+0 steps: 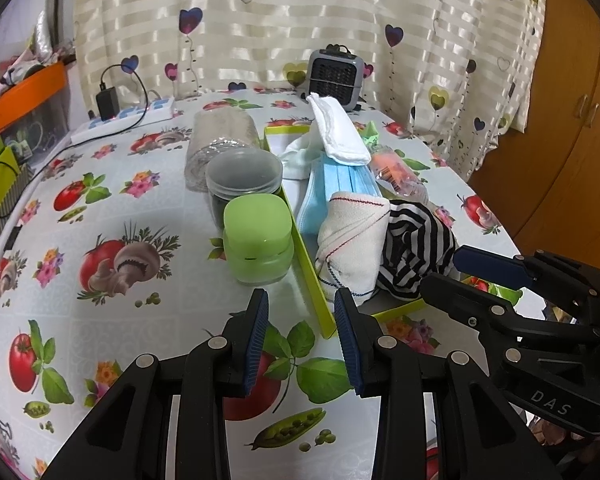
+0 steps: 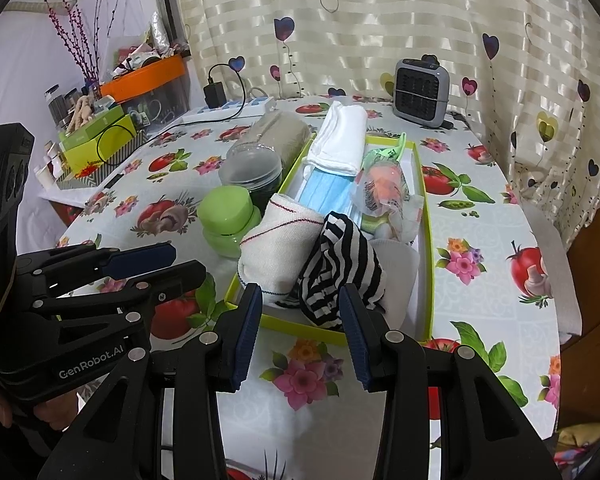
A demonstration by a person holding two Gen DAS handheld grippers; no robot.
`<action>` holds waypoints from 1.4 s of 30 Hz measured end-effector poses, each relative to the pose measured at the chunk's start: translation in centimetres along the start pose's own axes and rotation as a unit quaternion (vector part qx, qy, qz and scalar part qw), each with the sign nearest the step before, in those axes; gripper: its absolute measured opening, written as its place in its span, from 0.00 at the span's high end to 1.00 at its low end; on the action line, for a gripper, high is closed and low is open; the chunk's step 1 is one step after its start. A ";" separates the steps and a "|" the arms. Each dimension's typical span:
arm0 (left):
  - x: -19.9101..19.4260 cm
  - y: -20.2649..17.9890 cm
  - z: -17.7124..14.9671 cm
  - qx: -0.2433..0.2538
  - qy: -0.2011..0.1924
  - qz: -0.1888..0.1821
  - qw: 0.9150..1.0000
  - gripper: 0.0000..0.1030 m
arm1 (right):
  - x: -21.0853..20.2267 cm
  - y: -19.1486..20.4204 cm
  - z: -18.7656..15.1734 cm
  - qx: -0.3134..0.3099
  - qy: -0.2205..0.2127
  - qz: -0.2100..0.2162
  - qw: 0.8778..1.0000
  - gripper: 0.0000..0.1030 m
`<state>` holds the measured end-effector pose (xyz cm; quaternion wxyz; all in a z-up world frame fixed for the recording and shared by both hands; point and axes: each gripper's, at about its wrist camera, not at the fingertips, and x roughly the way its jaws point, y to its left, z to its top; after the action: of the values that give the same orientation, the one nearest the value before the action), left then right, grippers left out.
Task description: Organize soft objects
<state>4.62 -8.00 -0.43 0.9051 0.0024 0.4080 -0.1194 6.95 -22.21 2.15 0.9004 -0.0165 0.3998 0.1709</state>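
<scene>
Two hand-held grippers open and empty, soft items piled in the green tray (image 2: pixel 428 248).
Risk: striped cloth (image 2: pixel 336 268) and rolled towel (image 2: pixel 280 240) overhang the tray's near rim and could snag or spill if nudged. Right hand-held gripper (image 2: pixel 298 336) just before the tray's near rim, facing the striped cloth; left hand-held gripper (image 1: pixel 302 342) at the tray's near-left corner.

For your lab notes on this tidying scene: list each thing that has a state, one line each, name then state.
left gripper: open, empty.
right gripper: open, empty.
green tray: lidless, filled with soft items.
striped cloth: crumpled in tray.
white towel: folded, atop blue masks.
green jar: lid on.
charger: plugged into power strip.
</scene>
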 end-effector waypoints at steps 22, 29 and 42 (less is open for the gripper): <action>0.6 -0.2 0.1 0.002 0.011 -0.005 1.000 0.68 | 0.4 -0.2 -0.1 0.001 0.003 0.000 1.000 0.60; 0.6 -0.2 0.2 0.004 0.011 -0.004 1.000 0.68 | 0.4 -0.3 -0.2 0.002 0.004 0.001 1.000 0.60; 0.6 -0.2 0.2 0.003 0.013 -0.002 1.000 0.68 | 0.5 -0.3 -0.1 0.002 0.005 0.000 1.000 0.60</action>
<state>5.12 -8.31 -0.71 0.8997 0.0060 0.4189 -0.1225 7.30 -22.37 1.69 0.8984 -0.0153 0.4044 0.1704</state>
